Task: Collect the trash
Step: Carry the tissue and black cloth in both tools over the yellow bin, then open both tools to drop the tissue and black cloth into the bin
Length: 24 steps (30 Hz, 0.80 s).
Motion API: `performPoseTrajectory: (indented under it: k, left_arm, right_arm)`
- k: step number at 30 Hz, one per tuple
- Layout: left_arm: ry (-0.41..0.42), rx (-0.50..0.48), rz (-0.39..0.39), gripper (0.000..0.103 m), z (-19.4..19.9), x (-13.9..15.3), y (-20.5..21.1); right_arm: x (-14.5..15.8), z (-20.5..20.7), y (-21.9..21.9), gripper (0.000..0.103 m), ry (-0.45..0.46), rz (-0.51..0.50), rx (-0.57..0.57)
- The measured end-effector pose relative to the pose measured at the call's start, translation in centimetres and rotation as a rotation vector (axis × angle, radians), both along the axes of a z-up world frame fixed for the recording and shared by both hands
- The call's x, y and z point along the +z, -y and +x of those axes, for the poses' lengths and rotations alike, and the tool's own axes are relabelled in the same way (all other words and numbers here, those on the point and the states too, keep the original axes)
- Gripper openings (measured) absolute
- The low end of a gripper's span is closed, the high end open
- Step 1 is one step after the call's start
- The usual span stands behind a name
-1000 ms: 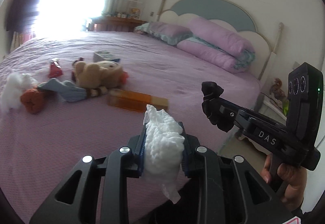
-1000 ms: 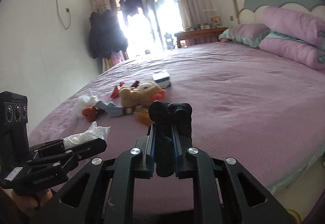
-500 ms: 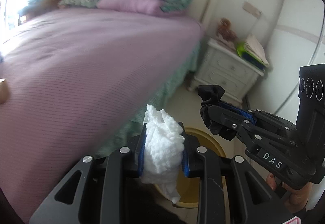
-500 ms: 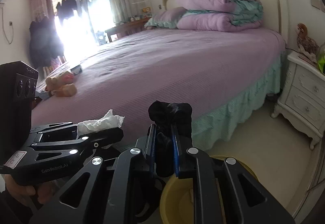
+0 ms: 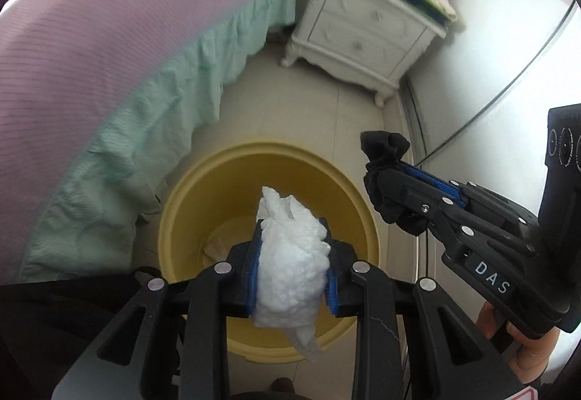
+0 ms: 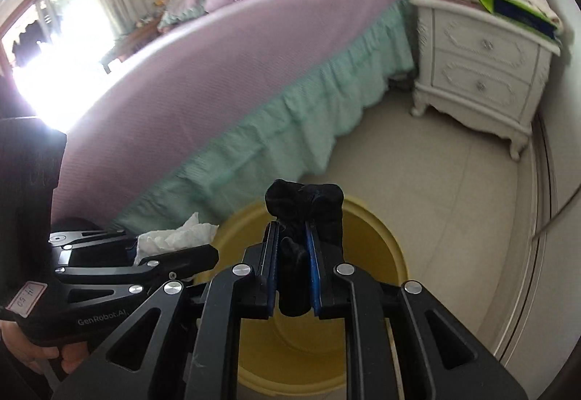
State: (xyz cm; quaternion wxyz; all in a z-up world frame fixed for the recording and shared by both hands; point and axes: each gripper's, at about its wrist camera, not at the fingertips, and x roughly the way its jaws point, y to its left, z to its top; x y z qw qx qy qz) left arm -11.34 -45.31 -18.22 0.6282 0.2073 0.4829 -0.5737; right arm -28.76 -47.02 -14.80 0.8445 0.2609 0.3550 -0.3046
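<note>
— What have you got in your left claw?

— My left gripper [image 5: 292, 265] is clamped on a crumpled white tissue [image 5: 290, 254]. The wad fills the gap between the blue pads, bulges up past the fingertips, and a thin tail of it hangs down below them.

— And where is it relative to the bin?

— Held in the air over the yellow bin [image 5: 189, 204], which stands on the pale tiled floor [image 5: 319, 117] just beside the bed's green skirt [image 5: 152, 117]. In the left wrist view the tissue sits over the bin's open mouth, toward the near rim. Low in the bin I can see a small pale scrap, but I cannot tell what it is.

— The other hand?

— My right gripper [image 6: 292, 269] is closed tight on a black wad [image 6: 305, 215], some dark crumpled stuff; whether cloth or plastic I cannot tell. It is pinched between the blue pads, with a lumpy top poking out above the fingertips. In the right wrist view it also lies over the bin's mouth. From the left wrist view, that gripper comes in from the right, its black wad near the bin's right rim and above it.

— What else is around?

— The purple bed cover [image 5: 90, 37] on the left, and a white nightstand [image 5: 363, 33] beyond the bin, with books and a green item on top.
</note>
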Motion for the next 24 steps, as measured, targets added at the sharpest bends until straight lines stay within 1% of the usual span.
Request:
performPoseTrajectory:
  k: [1,3,4,5,6,8,10,14,19,20,21,22,23,24]
  left_arm:
    - [-0.006,-0.011,0.013,0.032,-0.3,-0.7,0.8]
    - [-0.008,-0.021,0.032,0.045,-0.5,-1.4,1.3]
    - [-0.007,-0.022,0.038,0.058,-0.5,-1.5,1.4]
    - [-0.006,-0.023,0.035,0.061,-0.4,-1.6,1.4]
    - [0.002,-0.016,0.034,0.062,-0.3,-1.6,1.2]
    - [0.01,-0.008,0.033,0.071,0.0,-1.7,1.2]
    - [0.014,0.022,0.025,0.072,0.9,-1.3,0.8]
    - [-0.015,0.083,0.012,0.072,3.0,-0.9,0.7]
    - [-0.015,0.098,0.002,0.072,3.8,-0.6,0.6]
    - [-0.012,0.094,0.001,0.072,3.8,-0.6,0.6]
    - [-0.004,0.091,0.003,0.072,3.7,-0.6,0.7]
    - [0.004,0.089,0.006,0.072,3.7,-0.7,0.7]
    - [0.004,0.084,0.008,0.072,3.6,-0.7,0.7]
    - [0.002,0.079,0.008,0.072,3.6,-0.7,0.7]
  right_arm:
    - [-0.6,-0.2,0.3,0.014,-0.008,0.009,-0.005]
    - [-1.5,-0.5,0.2,0.014,-0.023,0.036,-0.004]
    - [-1.9,-0.5,0.4,0.014,-0.031,0.044,-0.003]
    - [-2.3,-0.5,0.4,0.014,-0.04,0.048,0.0]
    - [-2.6,-0.4,0.5,0.014,-0.046,0.054,0.003]
    - [-3.1,-0.5,0.6,0.014,-0.054,0.064,0.002]
    - [-3.5,-0.5,0.8,0.014,-0.06,0.067,0.002]
    - [-3.9,-0.6,0.8,0.014,-0.069,0.075,0.002]
    - [-4.3,-0.1,0.7,0.015,-0.079,0.075,0.016]
    - [-4.3,0.1,0.5,0.019,-0.086,0.067,0.024]
    - [-4.4,0.5,0.4,0.032,-0.102,0.061,0.033]
    - [-4.5,0.7,0.2,0.042,-0.124,0.045,0.033]
    - [-4.3,0.9,0.0,0.06,-0.136,0.022,0.032]
    - [-4.2,1.1,-0.2,0.061,-0.139,0.008,0.039]
